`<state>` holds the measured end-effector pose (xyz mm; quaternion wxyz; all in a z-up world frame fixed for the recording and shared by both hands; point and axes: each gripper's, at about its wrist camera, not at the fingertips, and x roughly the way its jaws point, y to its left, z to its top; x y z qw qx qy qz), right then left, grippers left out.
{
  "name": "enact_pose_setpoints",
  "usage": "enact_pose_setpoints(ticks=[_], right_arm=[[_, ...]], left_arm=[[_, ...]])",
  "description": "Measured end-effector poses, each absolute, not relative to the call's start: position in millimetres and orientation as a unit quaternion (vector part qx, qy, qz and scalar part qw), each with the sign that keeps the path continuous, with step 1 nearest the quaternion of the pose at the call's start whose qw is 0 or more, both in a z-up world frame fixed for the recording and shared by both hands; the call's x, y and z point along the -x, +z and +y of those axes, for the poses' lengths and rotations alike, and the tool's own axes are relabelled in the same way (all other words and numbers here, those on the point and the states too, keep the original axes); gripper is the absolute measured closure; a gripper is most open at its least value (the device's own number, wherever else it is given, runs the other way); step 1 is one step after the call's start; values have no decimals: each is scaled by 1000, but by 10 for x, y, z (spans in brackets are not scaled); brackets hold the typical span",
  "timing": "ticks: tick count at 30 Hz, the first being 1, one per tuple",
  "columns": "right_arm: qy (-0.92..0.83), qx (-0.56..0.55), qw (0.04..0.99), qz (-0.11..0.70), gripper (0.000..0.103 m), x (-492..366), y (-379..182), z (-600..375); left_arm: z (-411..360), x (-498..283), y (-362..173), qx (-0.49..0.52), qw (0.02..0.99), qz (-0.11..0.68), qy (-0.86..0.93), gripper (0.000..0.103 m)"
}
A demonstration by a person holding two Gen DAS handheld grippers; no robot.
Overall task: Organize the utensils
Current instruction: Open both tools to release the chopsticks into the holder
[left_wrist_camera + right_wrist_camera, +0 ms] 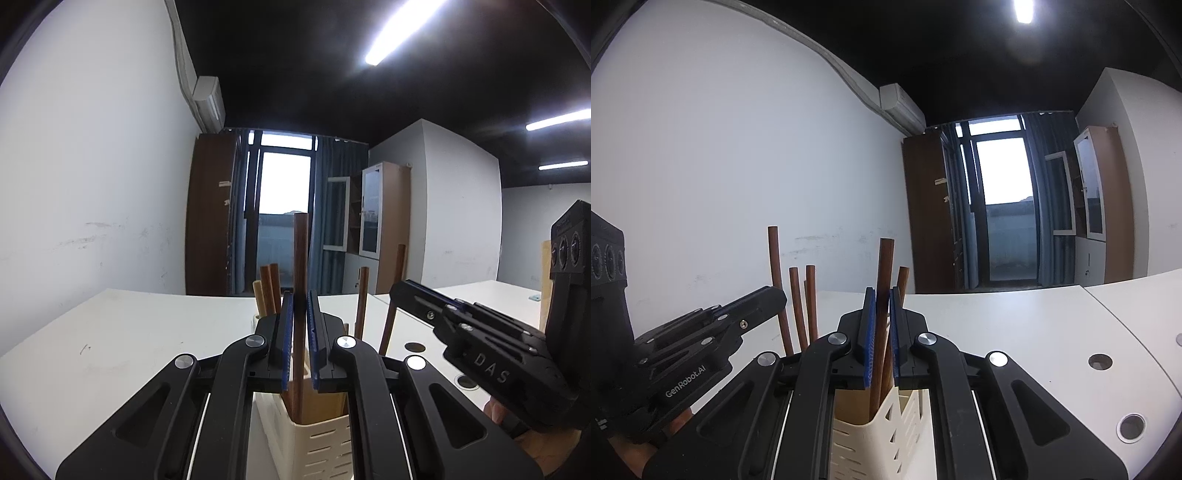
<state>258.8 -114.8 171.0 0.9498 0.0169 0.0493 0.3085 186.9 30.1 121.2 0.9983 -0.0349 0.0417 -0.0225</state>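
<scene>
While both grippers clamp wooden handles — upright in the holder.

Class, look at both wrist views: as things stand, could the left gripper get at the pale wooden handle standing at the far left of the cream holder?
Probably not yet. The left gripper is shut on a dark wooden stick, so it must let go first. The pale handle itself stands exposed above the holder.
</scene>
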Motion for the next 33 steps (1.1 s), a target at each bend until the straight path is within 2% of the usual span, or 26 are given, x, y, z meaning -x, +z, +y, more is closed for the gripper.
enact_pose_setpoints(ticks=[3,6,13,16,19,24,33], right_arm=[[300,-16,953,51,93,-2567,1697,-1196],[294,-19,954,54,83,-2552,1675,-1246],[280,-17,958,64,83,-2528,1659,-1331],[277,-13,958,73,79,-2490,1643,-1312],[274,-4,957,93,76,-2444,1606,-1280],[271,14,953,133,70,-2380,1487,-1245],[263,29,942,208,62,-2232,1165,-1195]], left_arm=[[341,-1841,1203,40,998,45,-22,93],[370,-1775,1213,38,998,43,-22,88],[417,-1650,1214,35,998,43,-17,85],[416,-1614,1209,37,998,54,-20,82],[377,-1563,1191,26,997,78,-12,80],[412,-1406,1152,33,994,100,-13,69],[403,-1372,966,35,988,152,-17,64]])
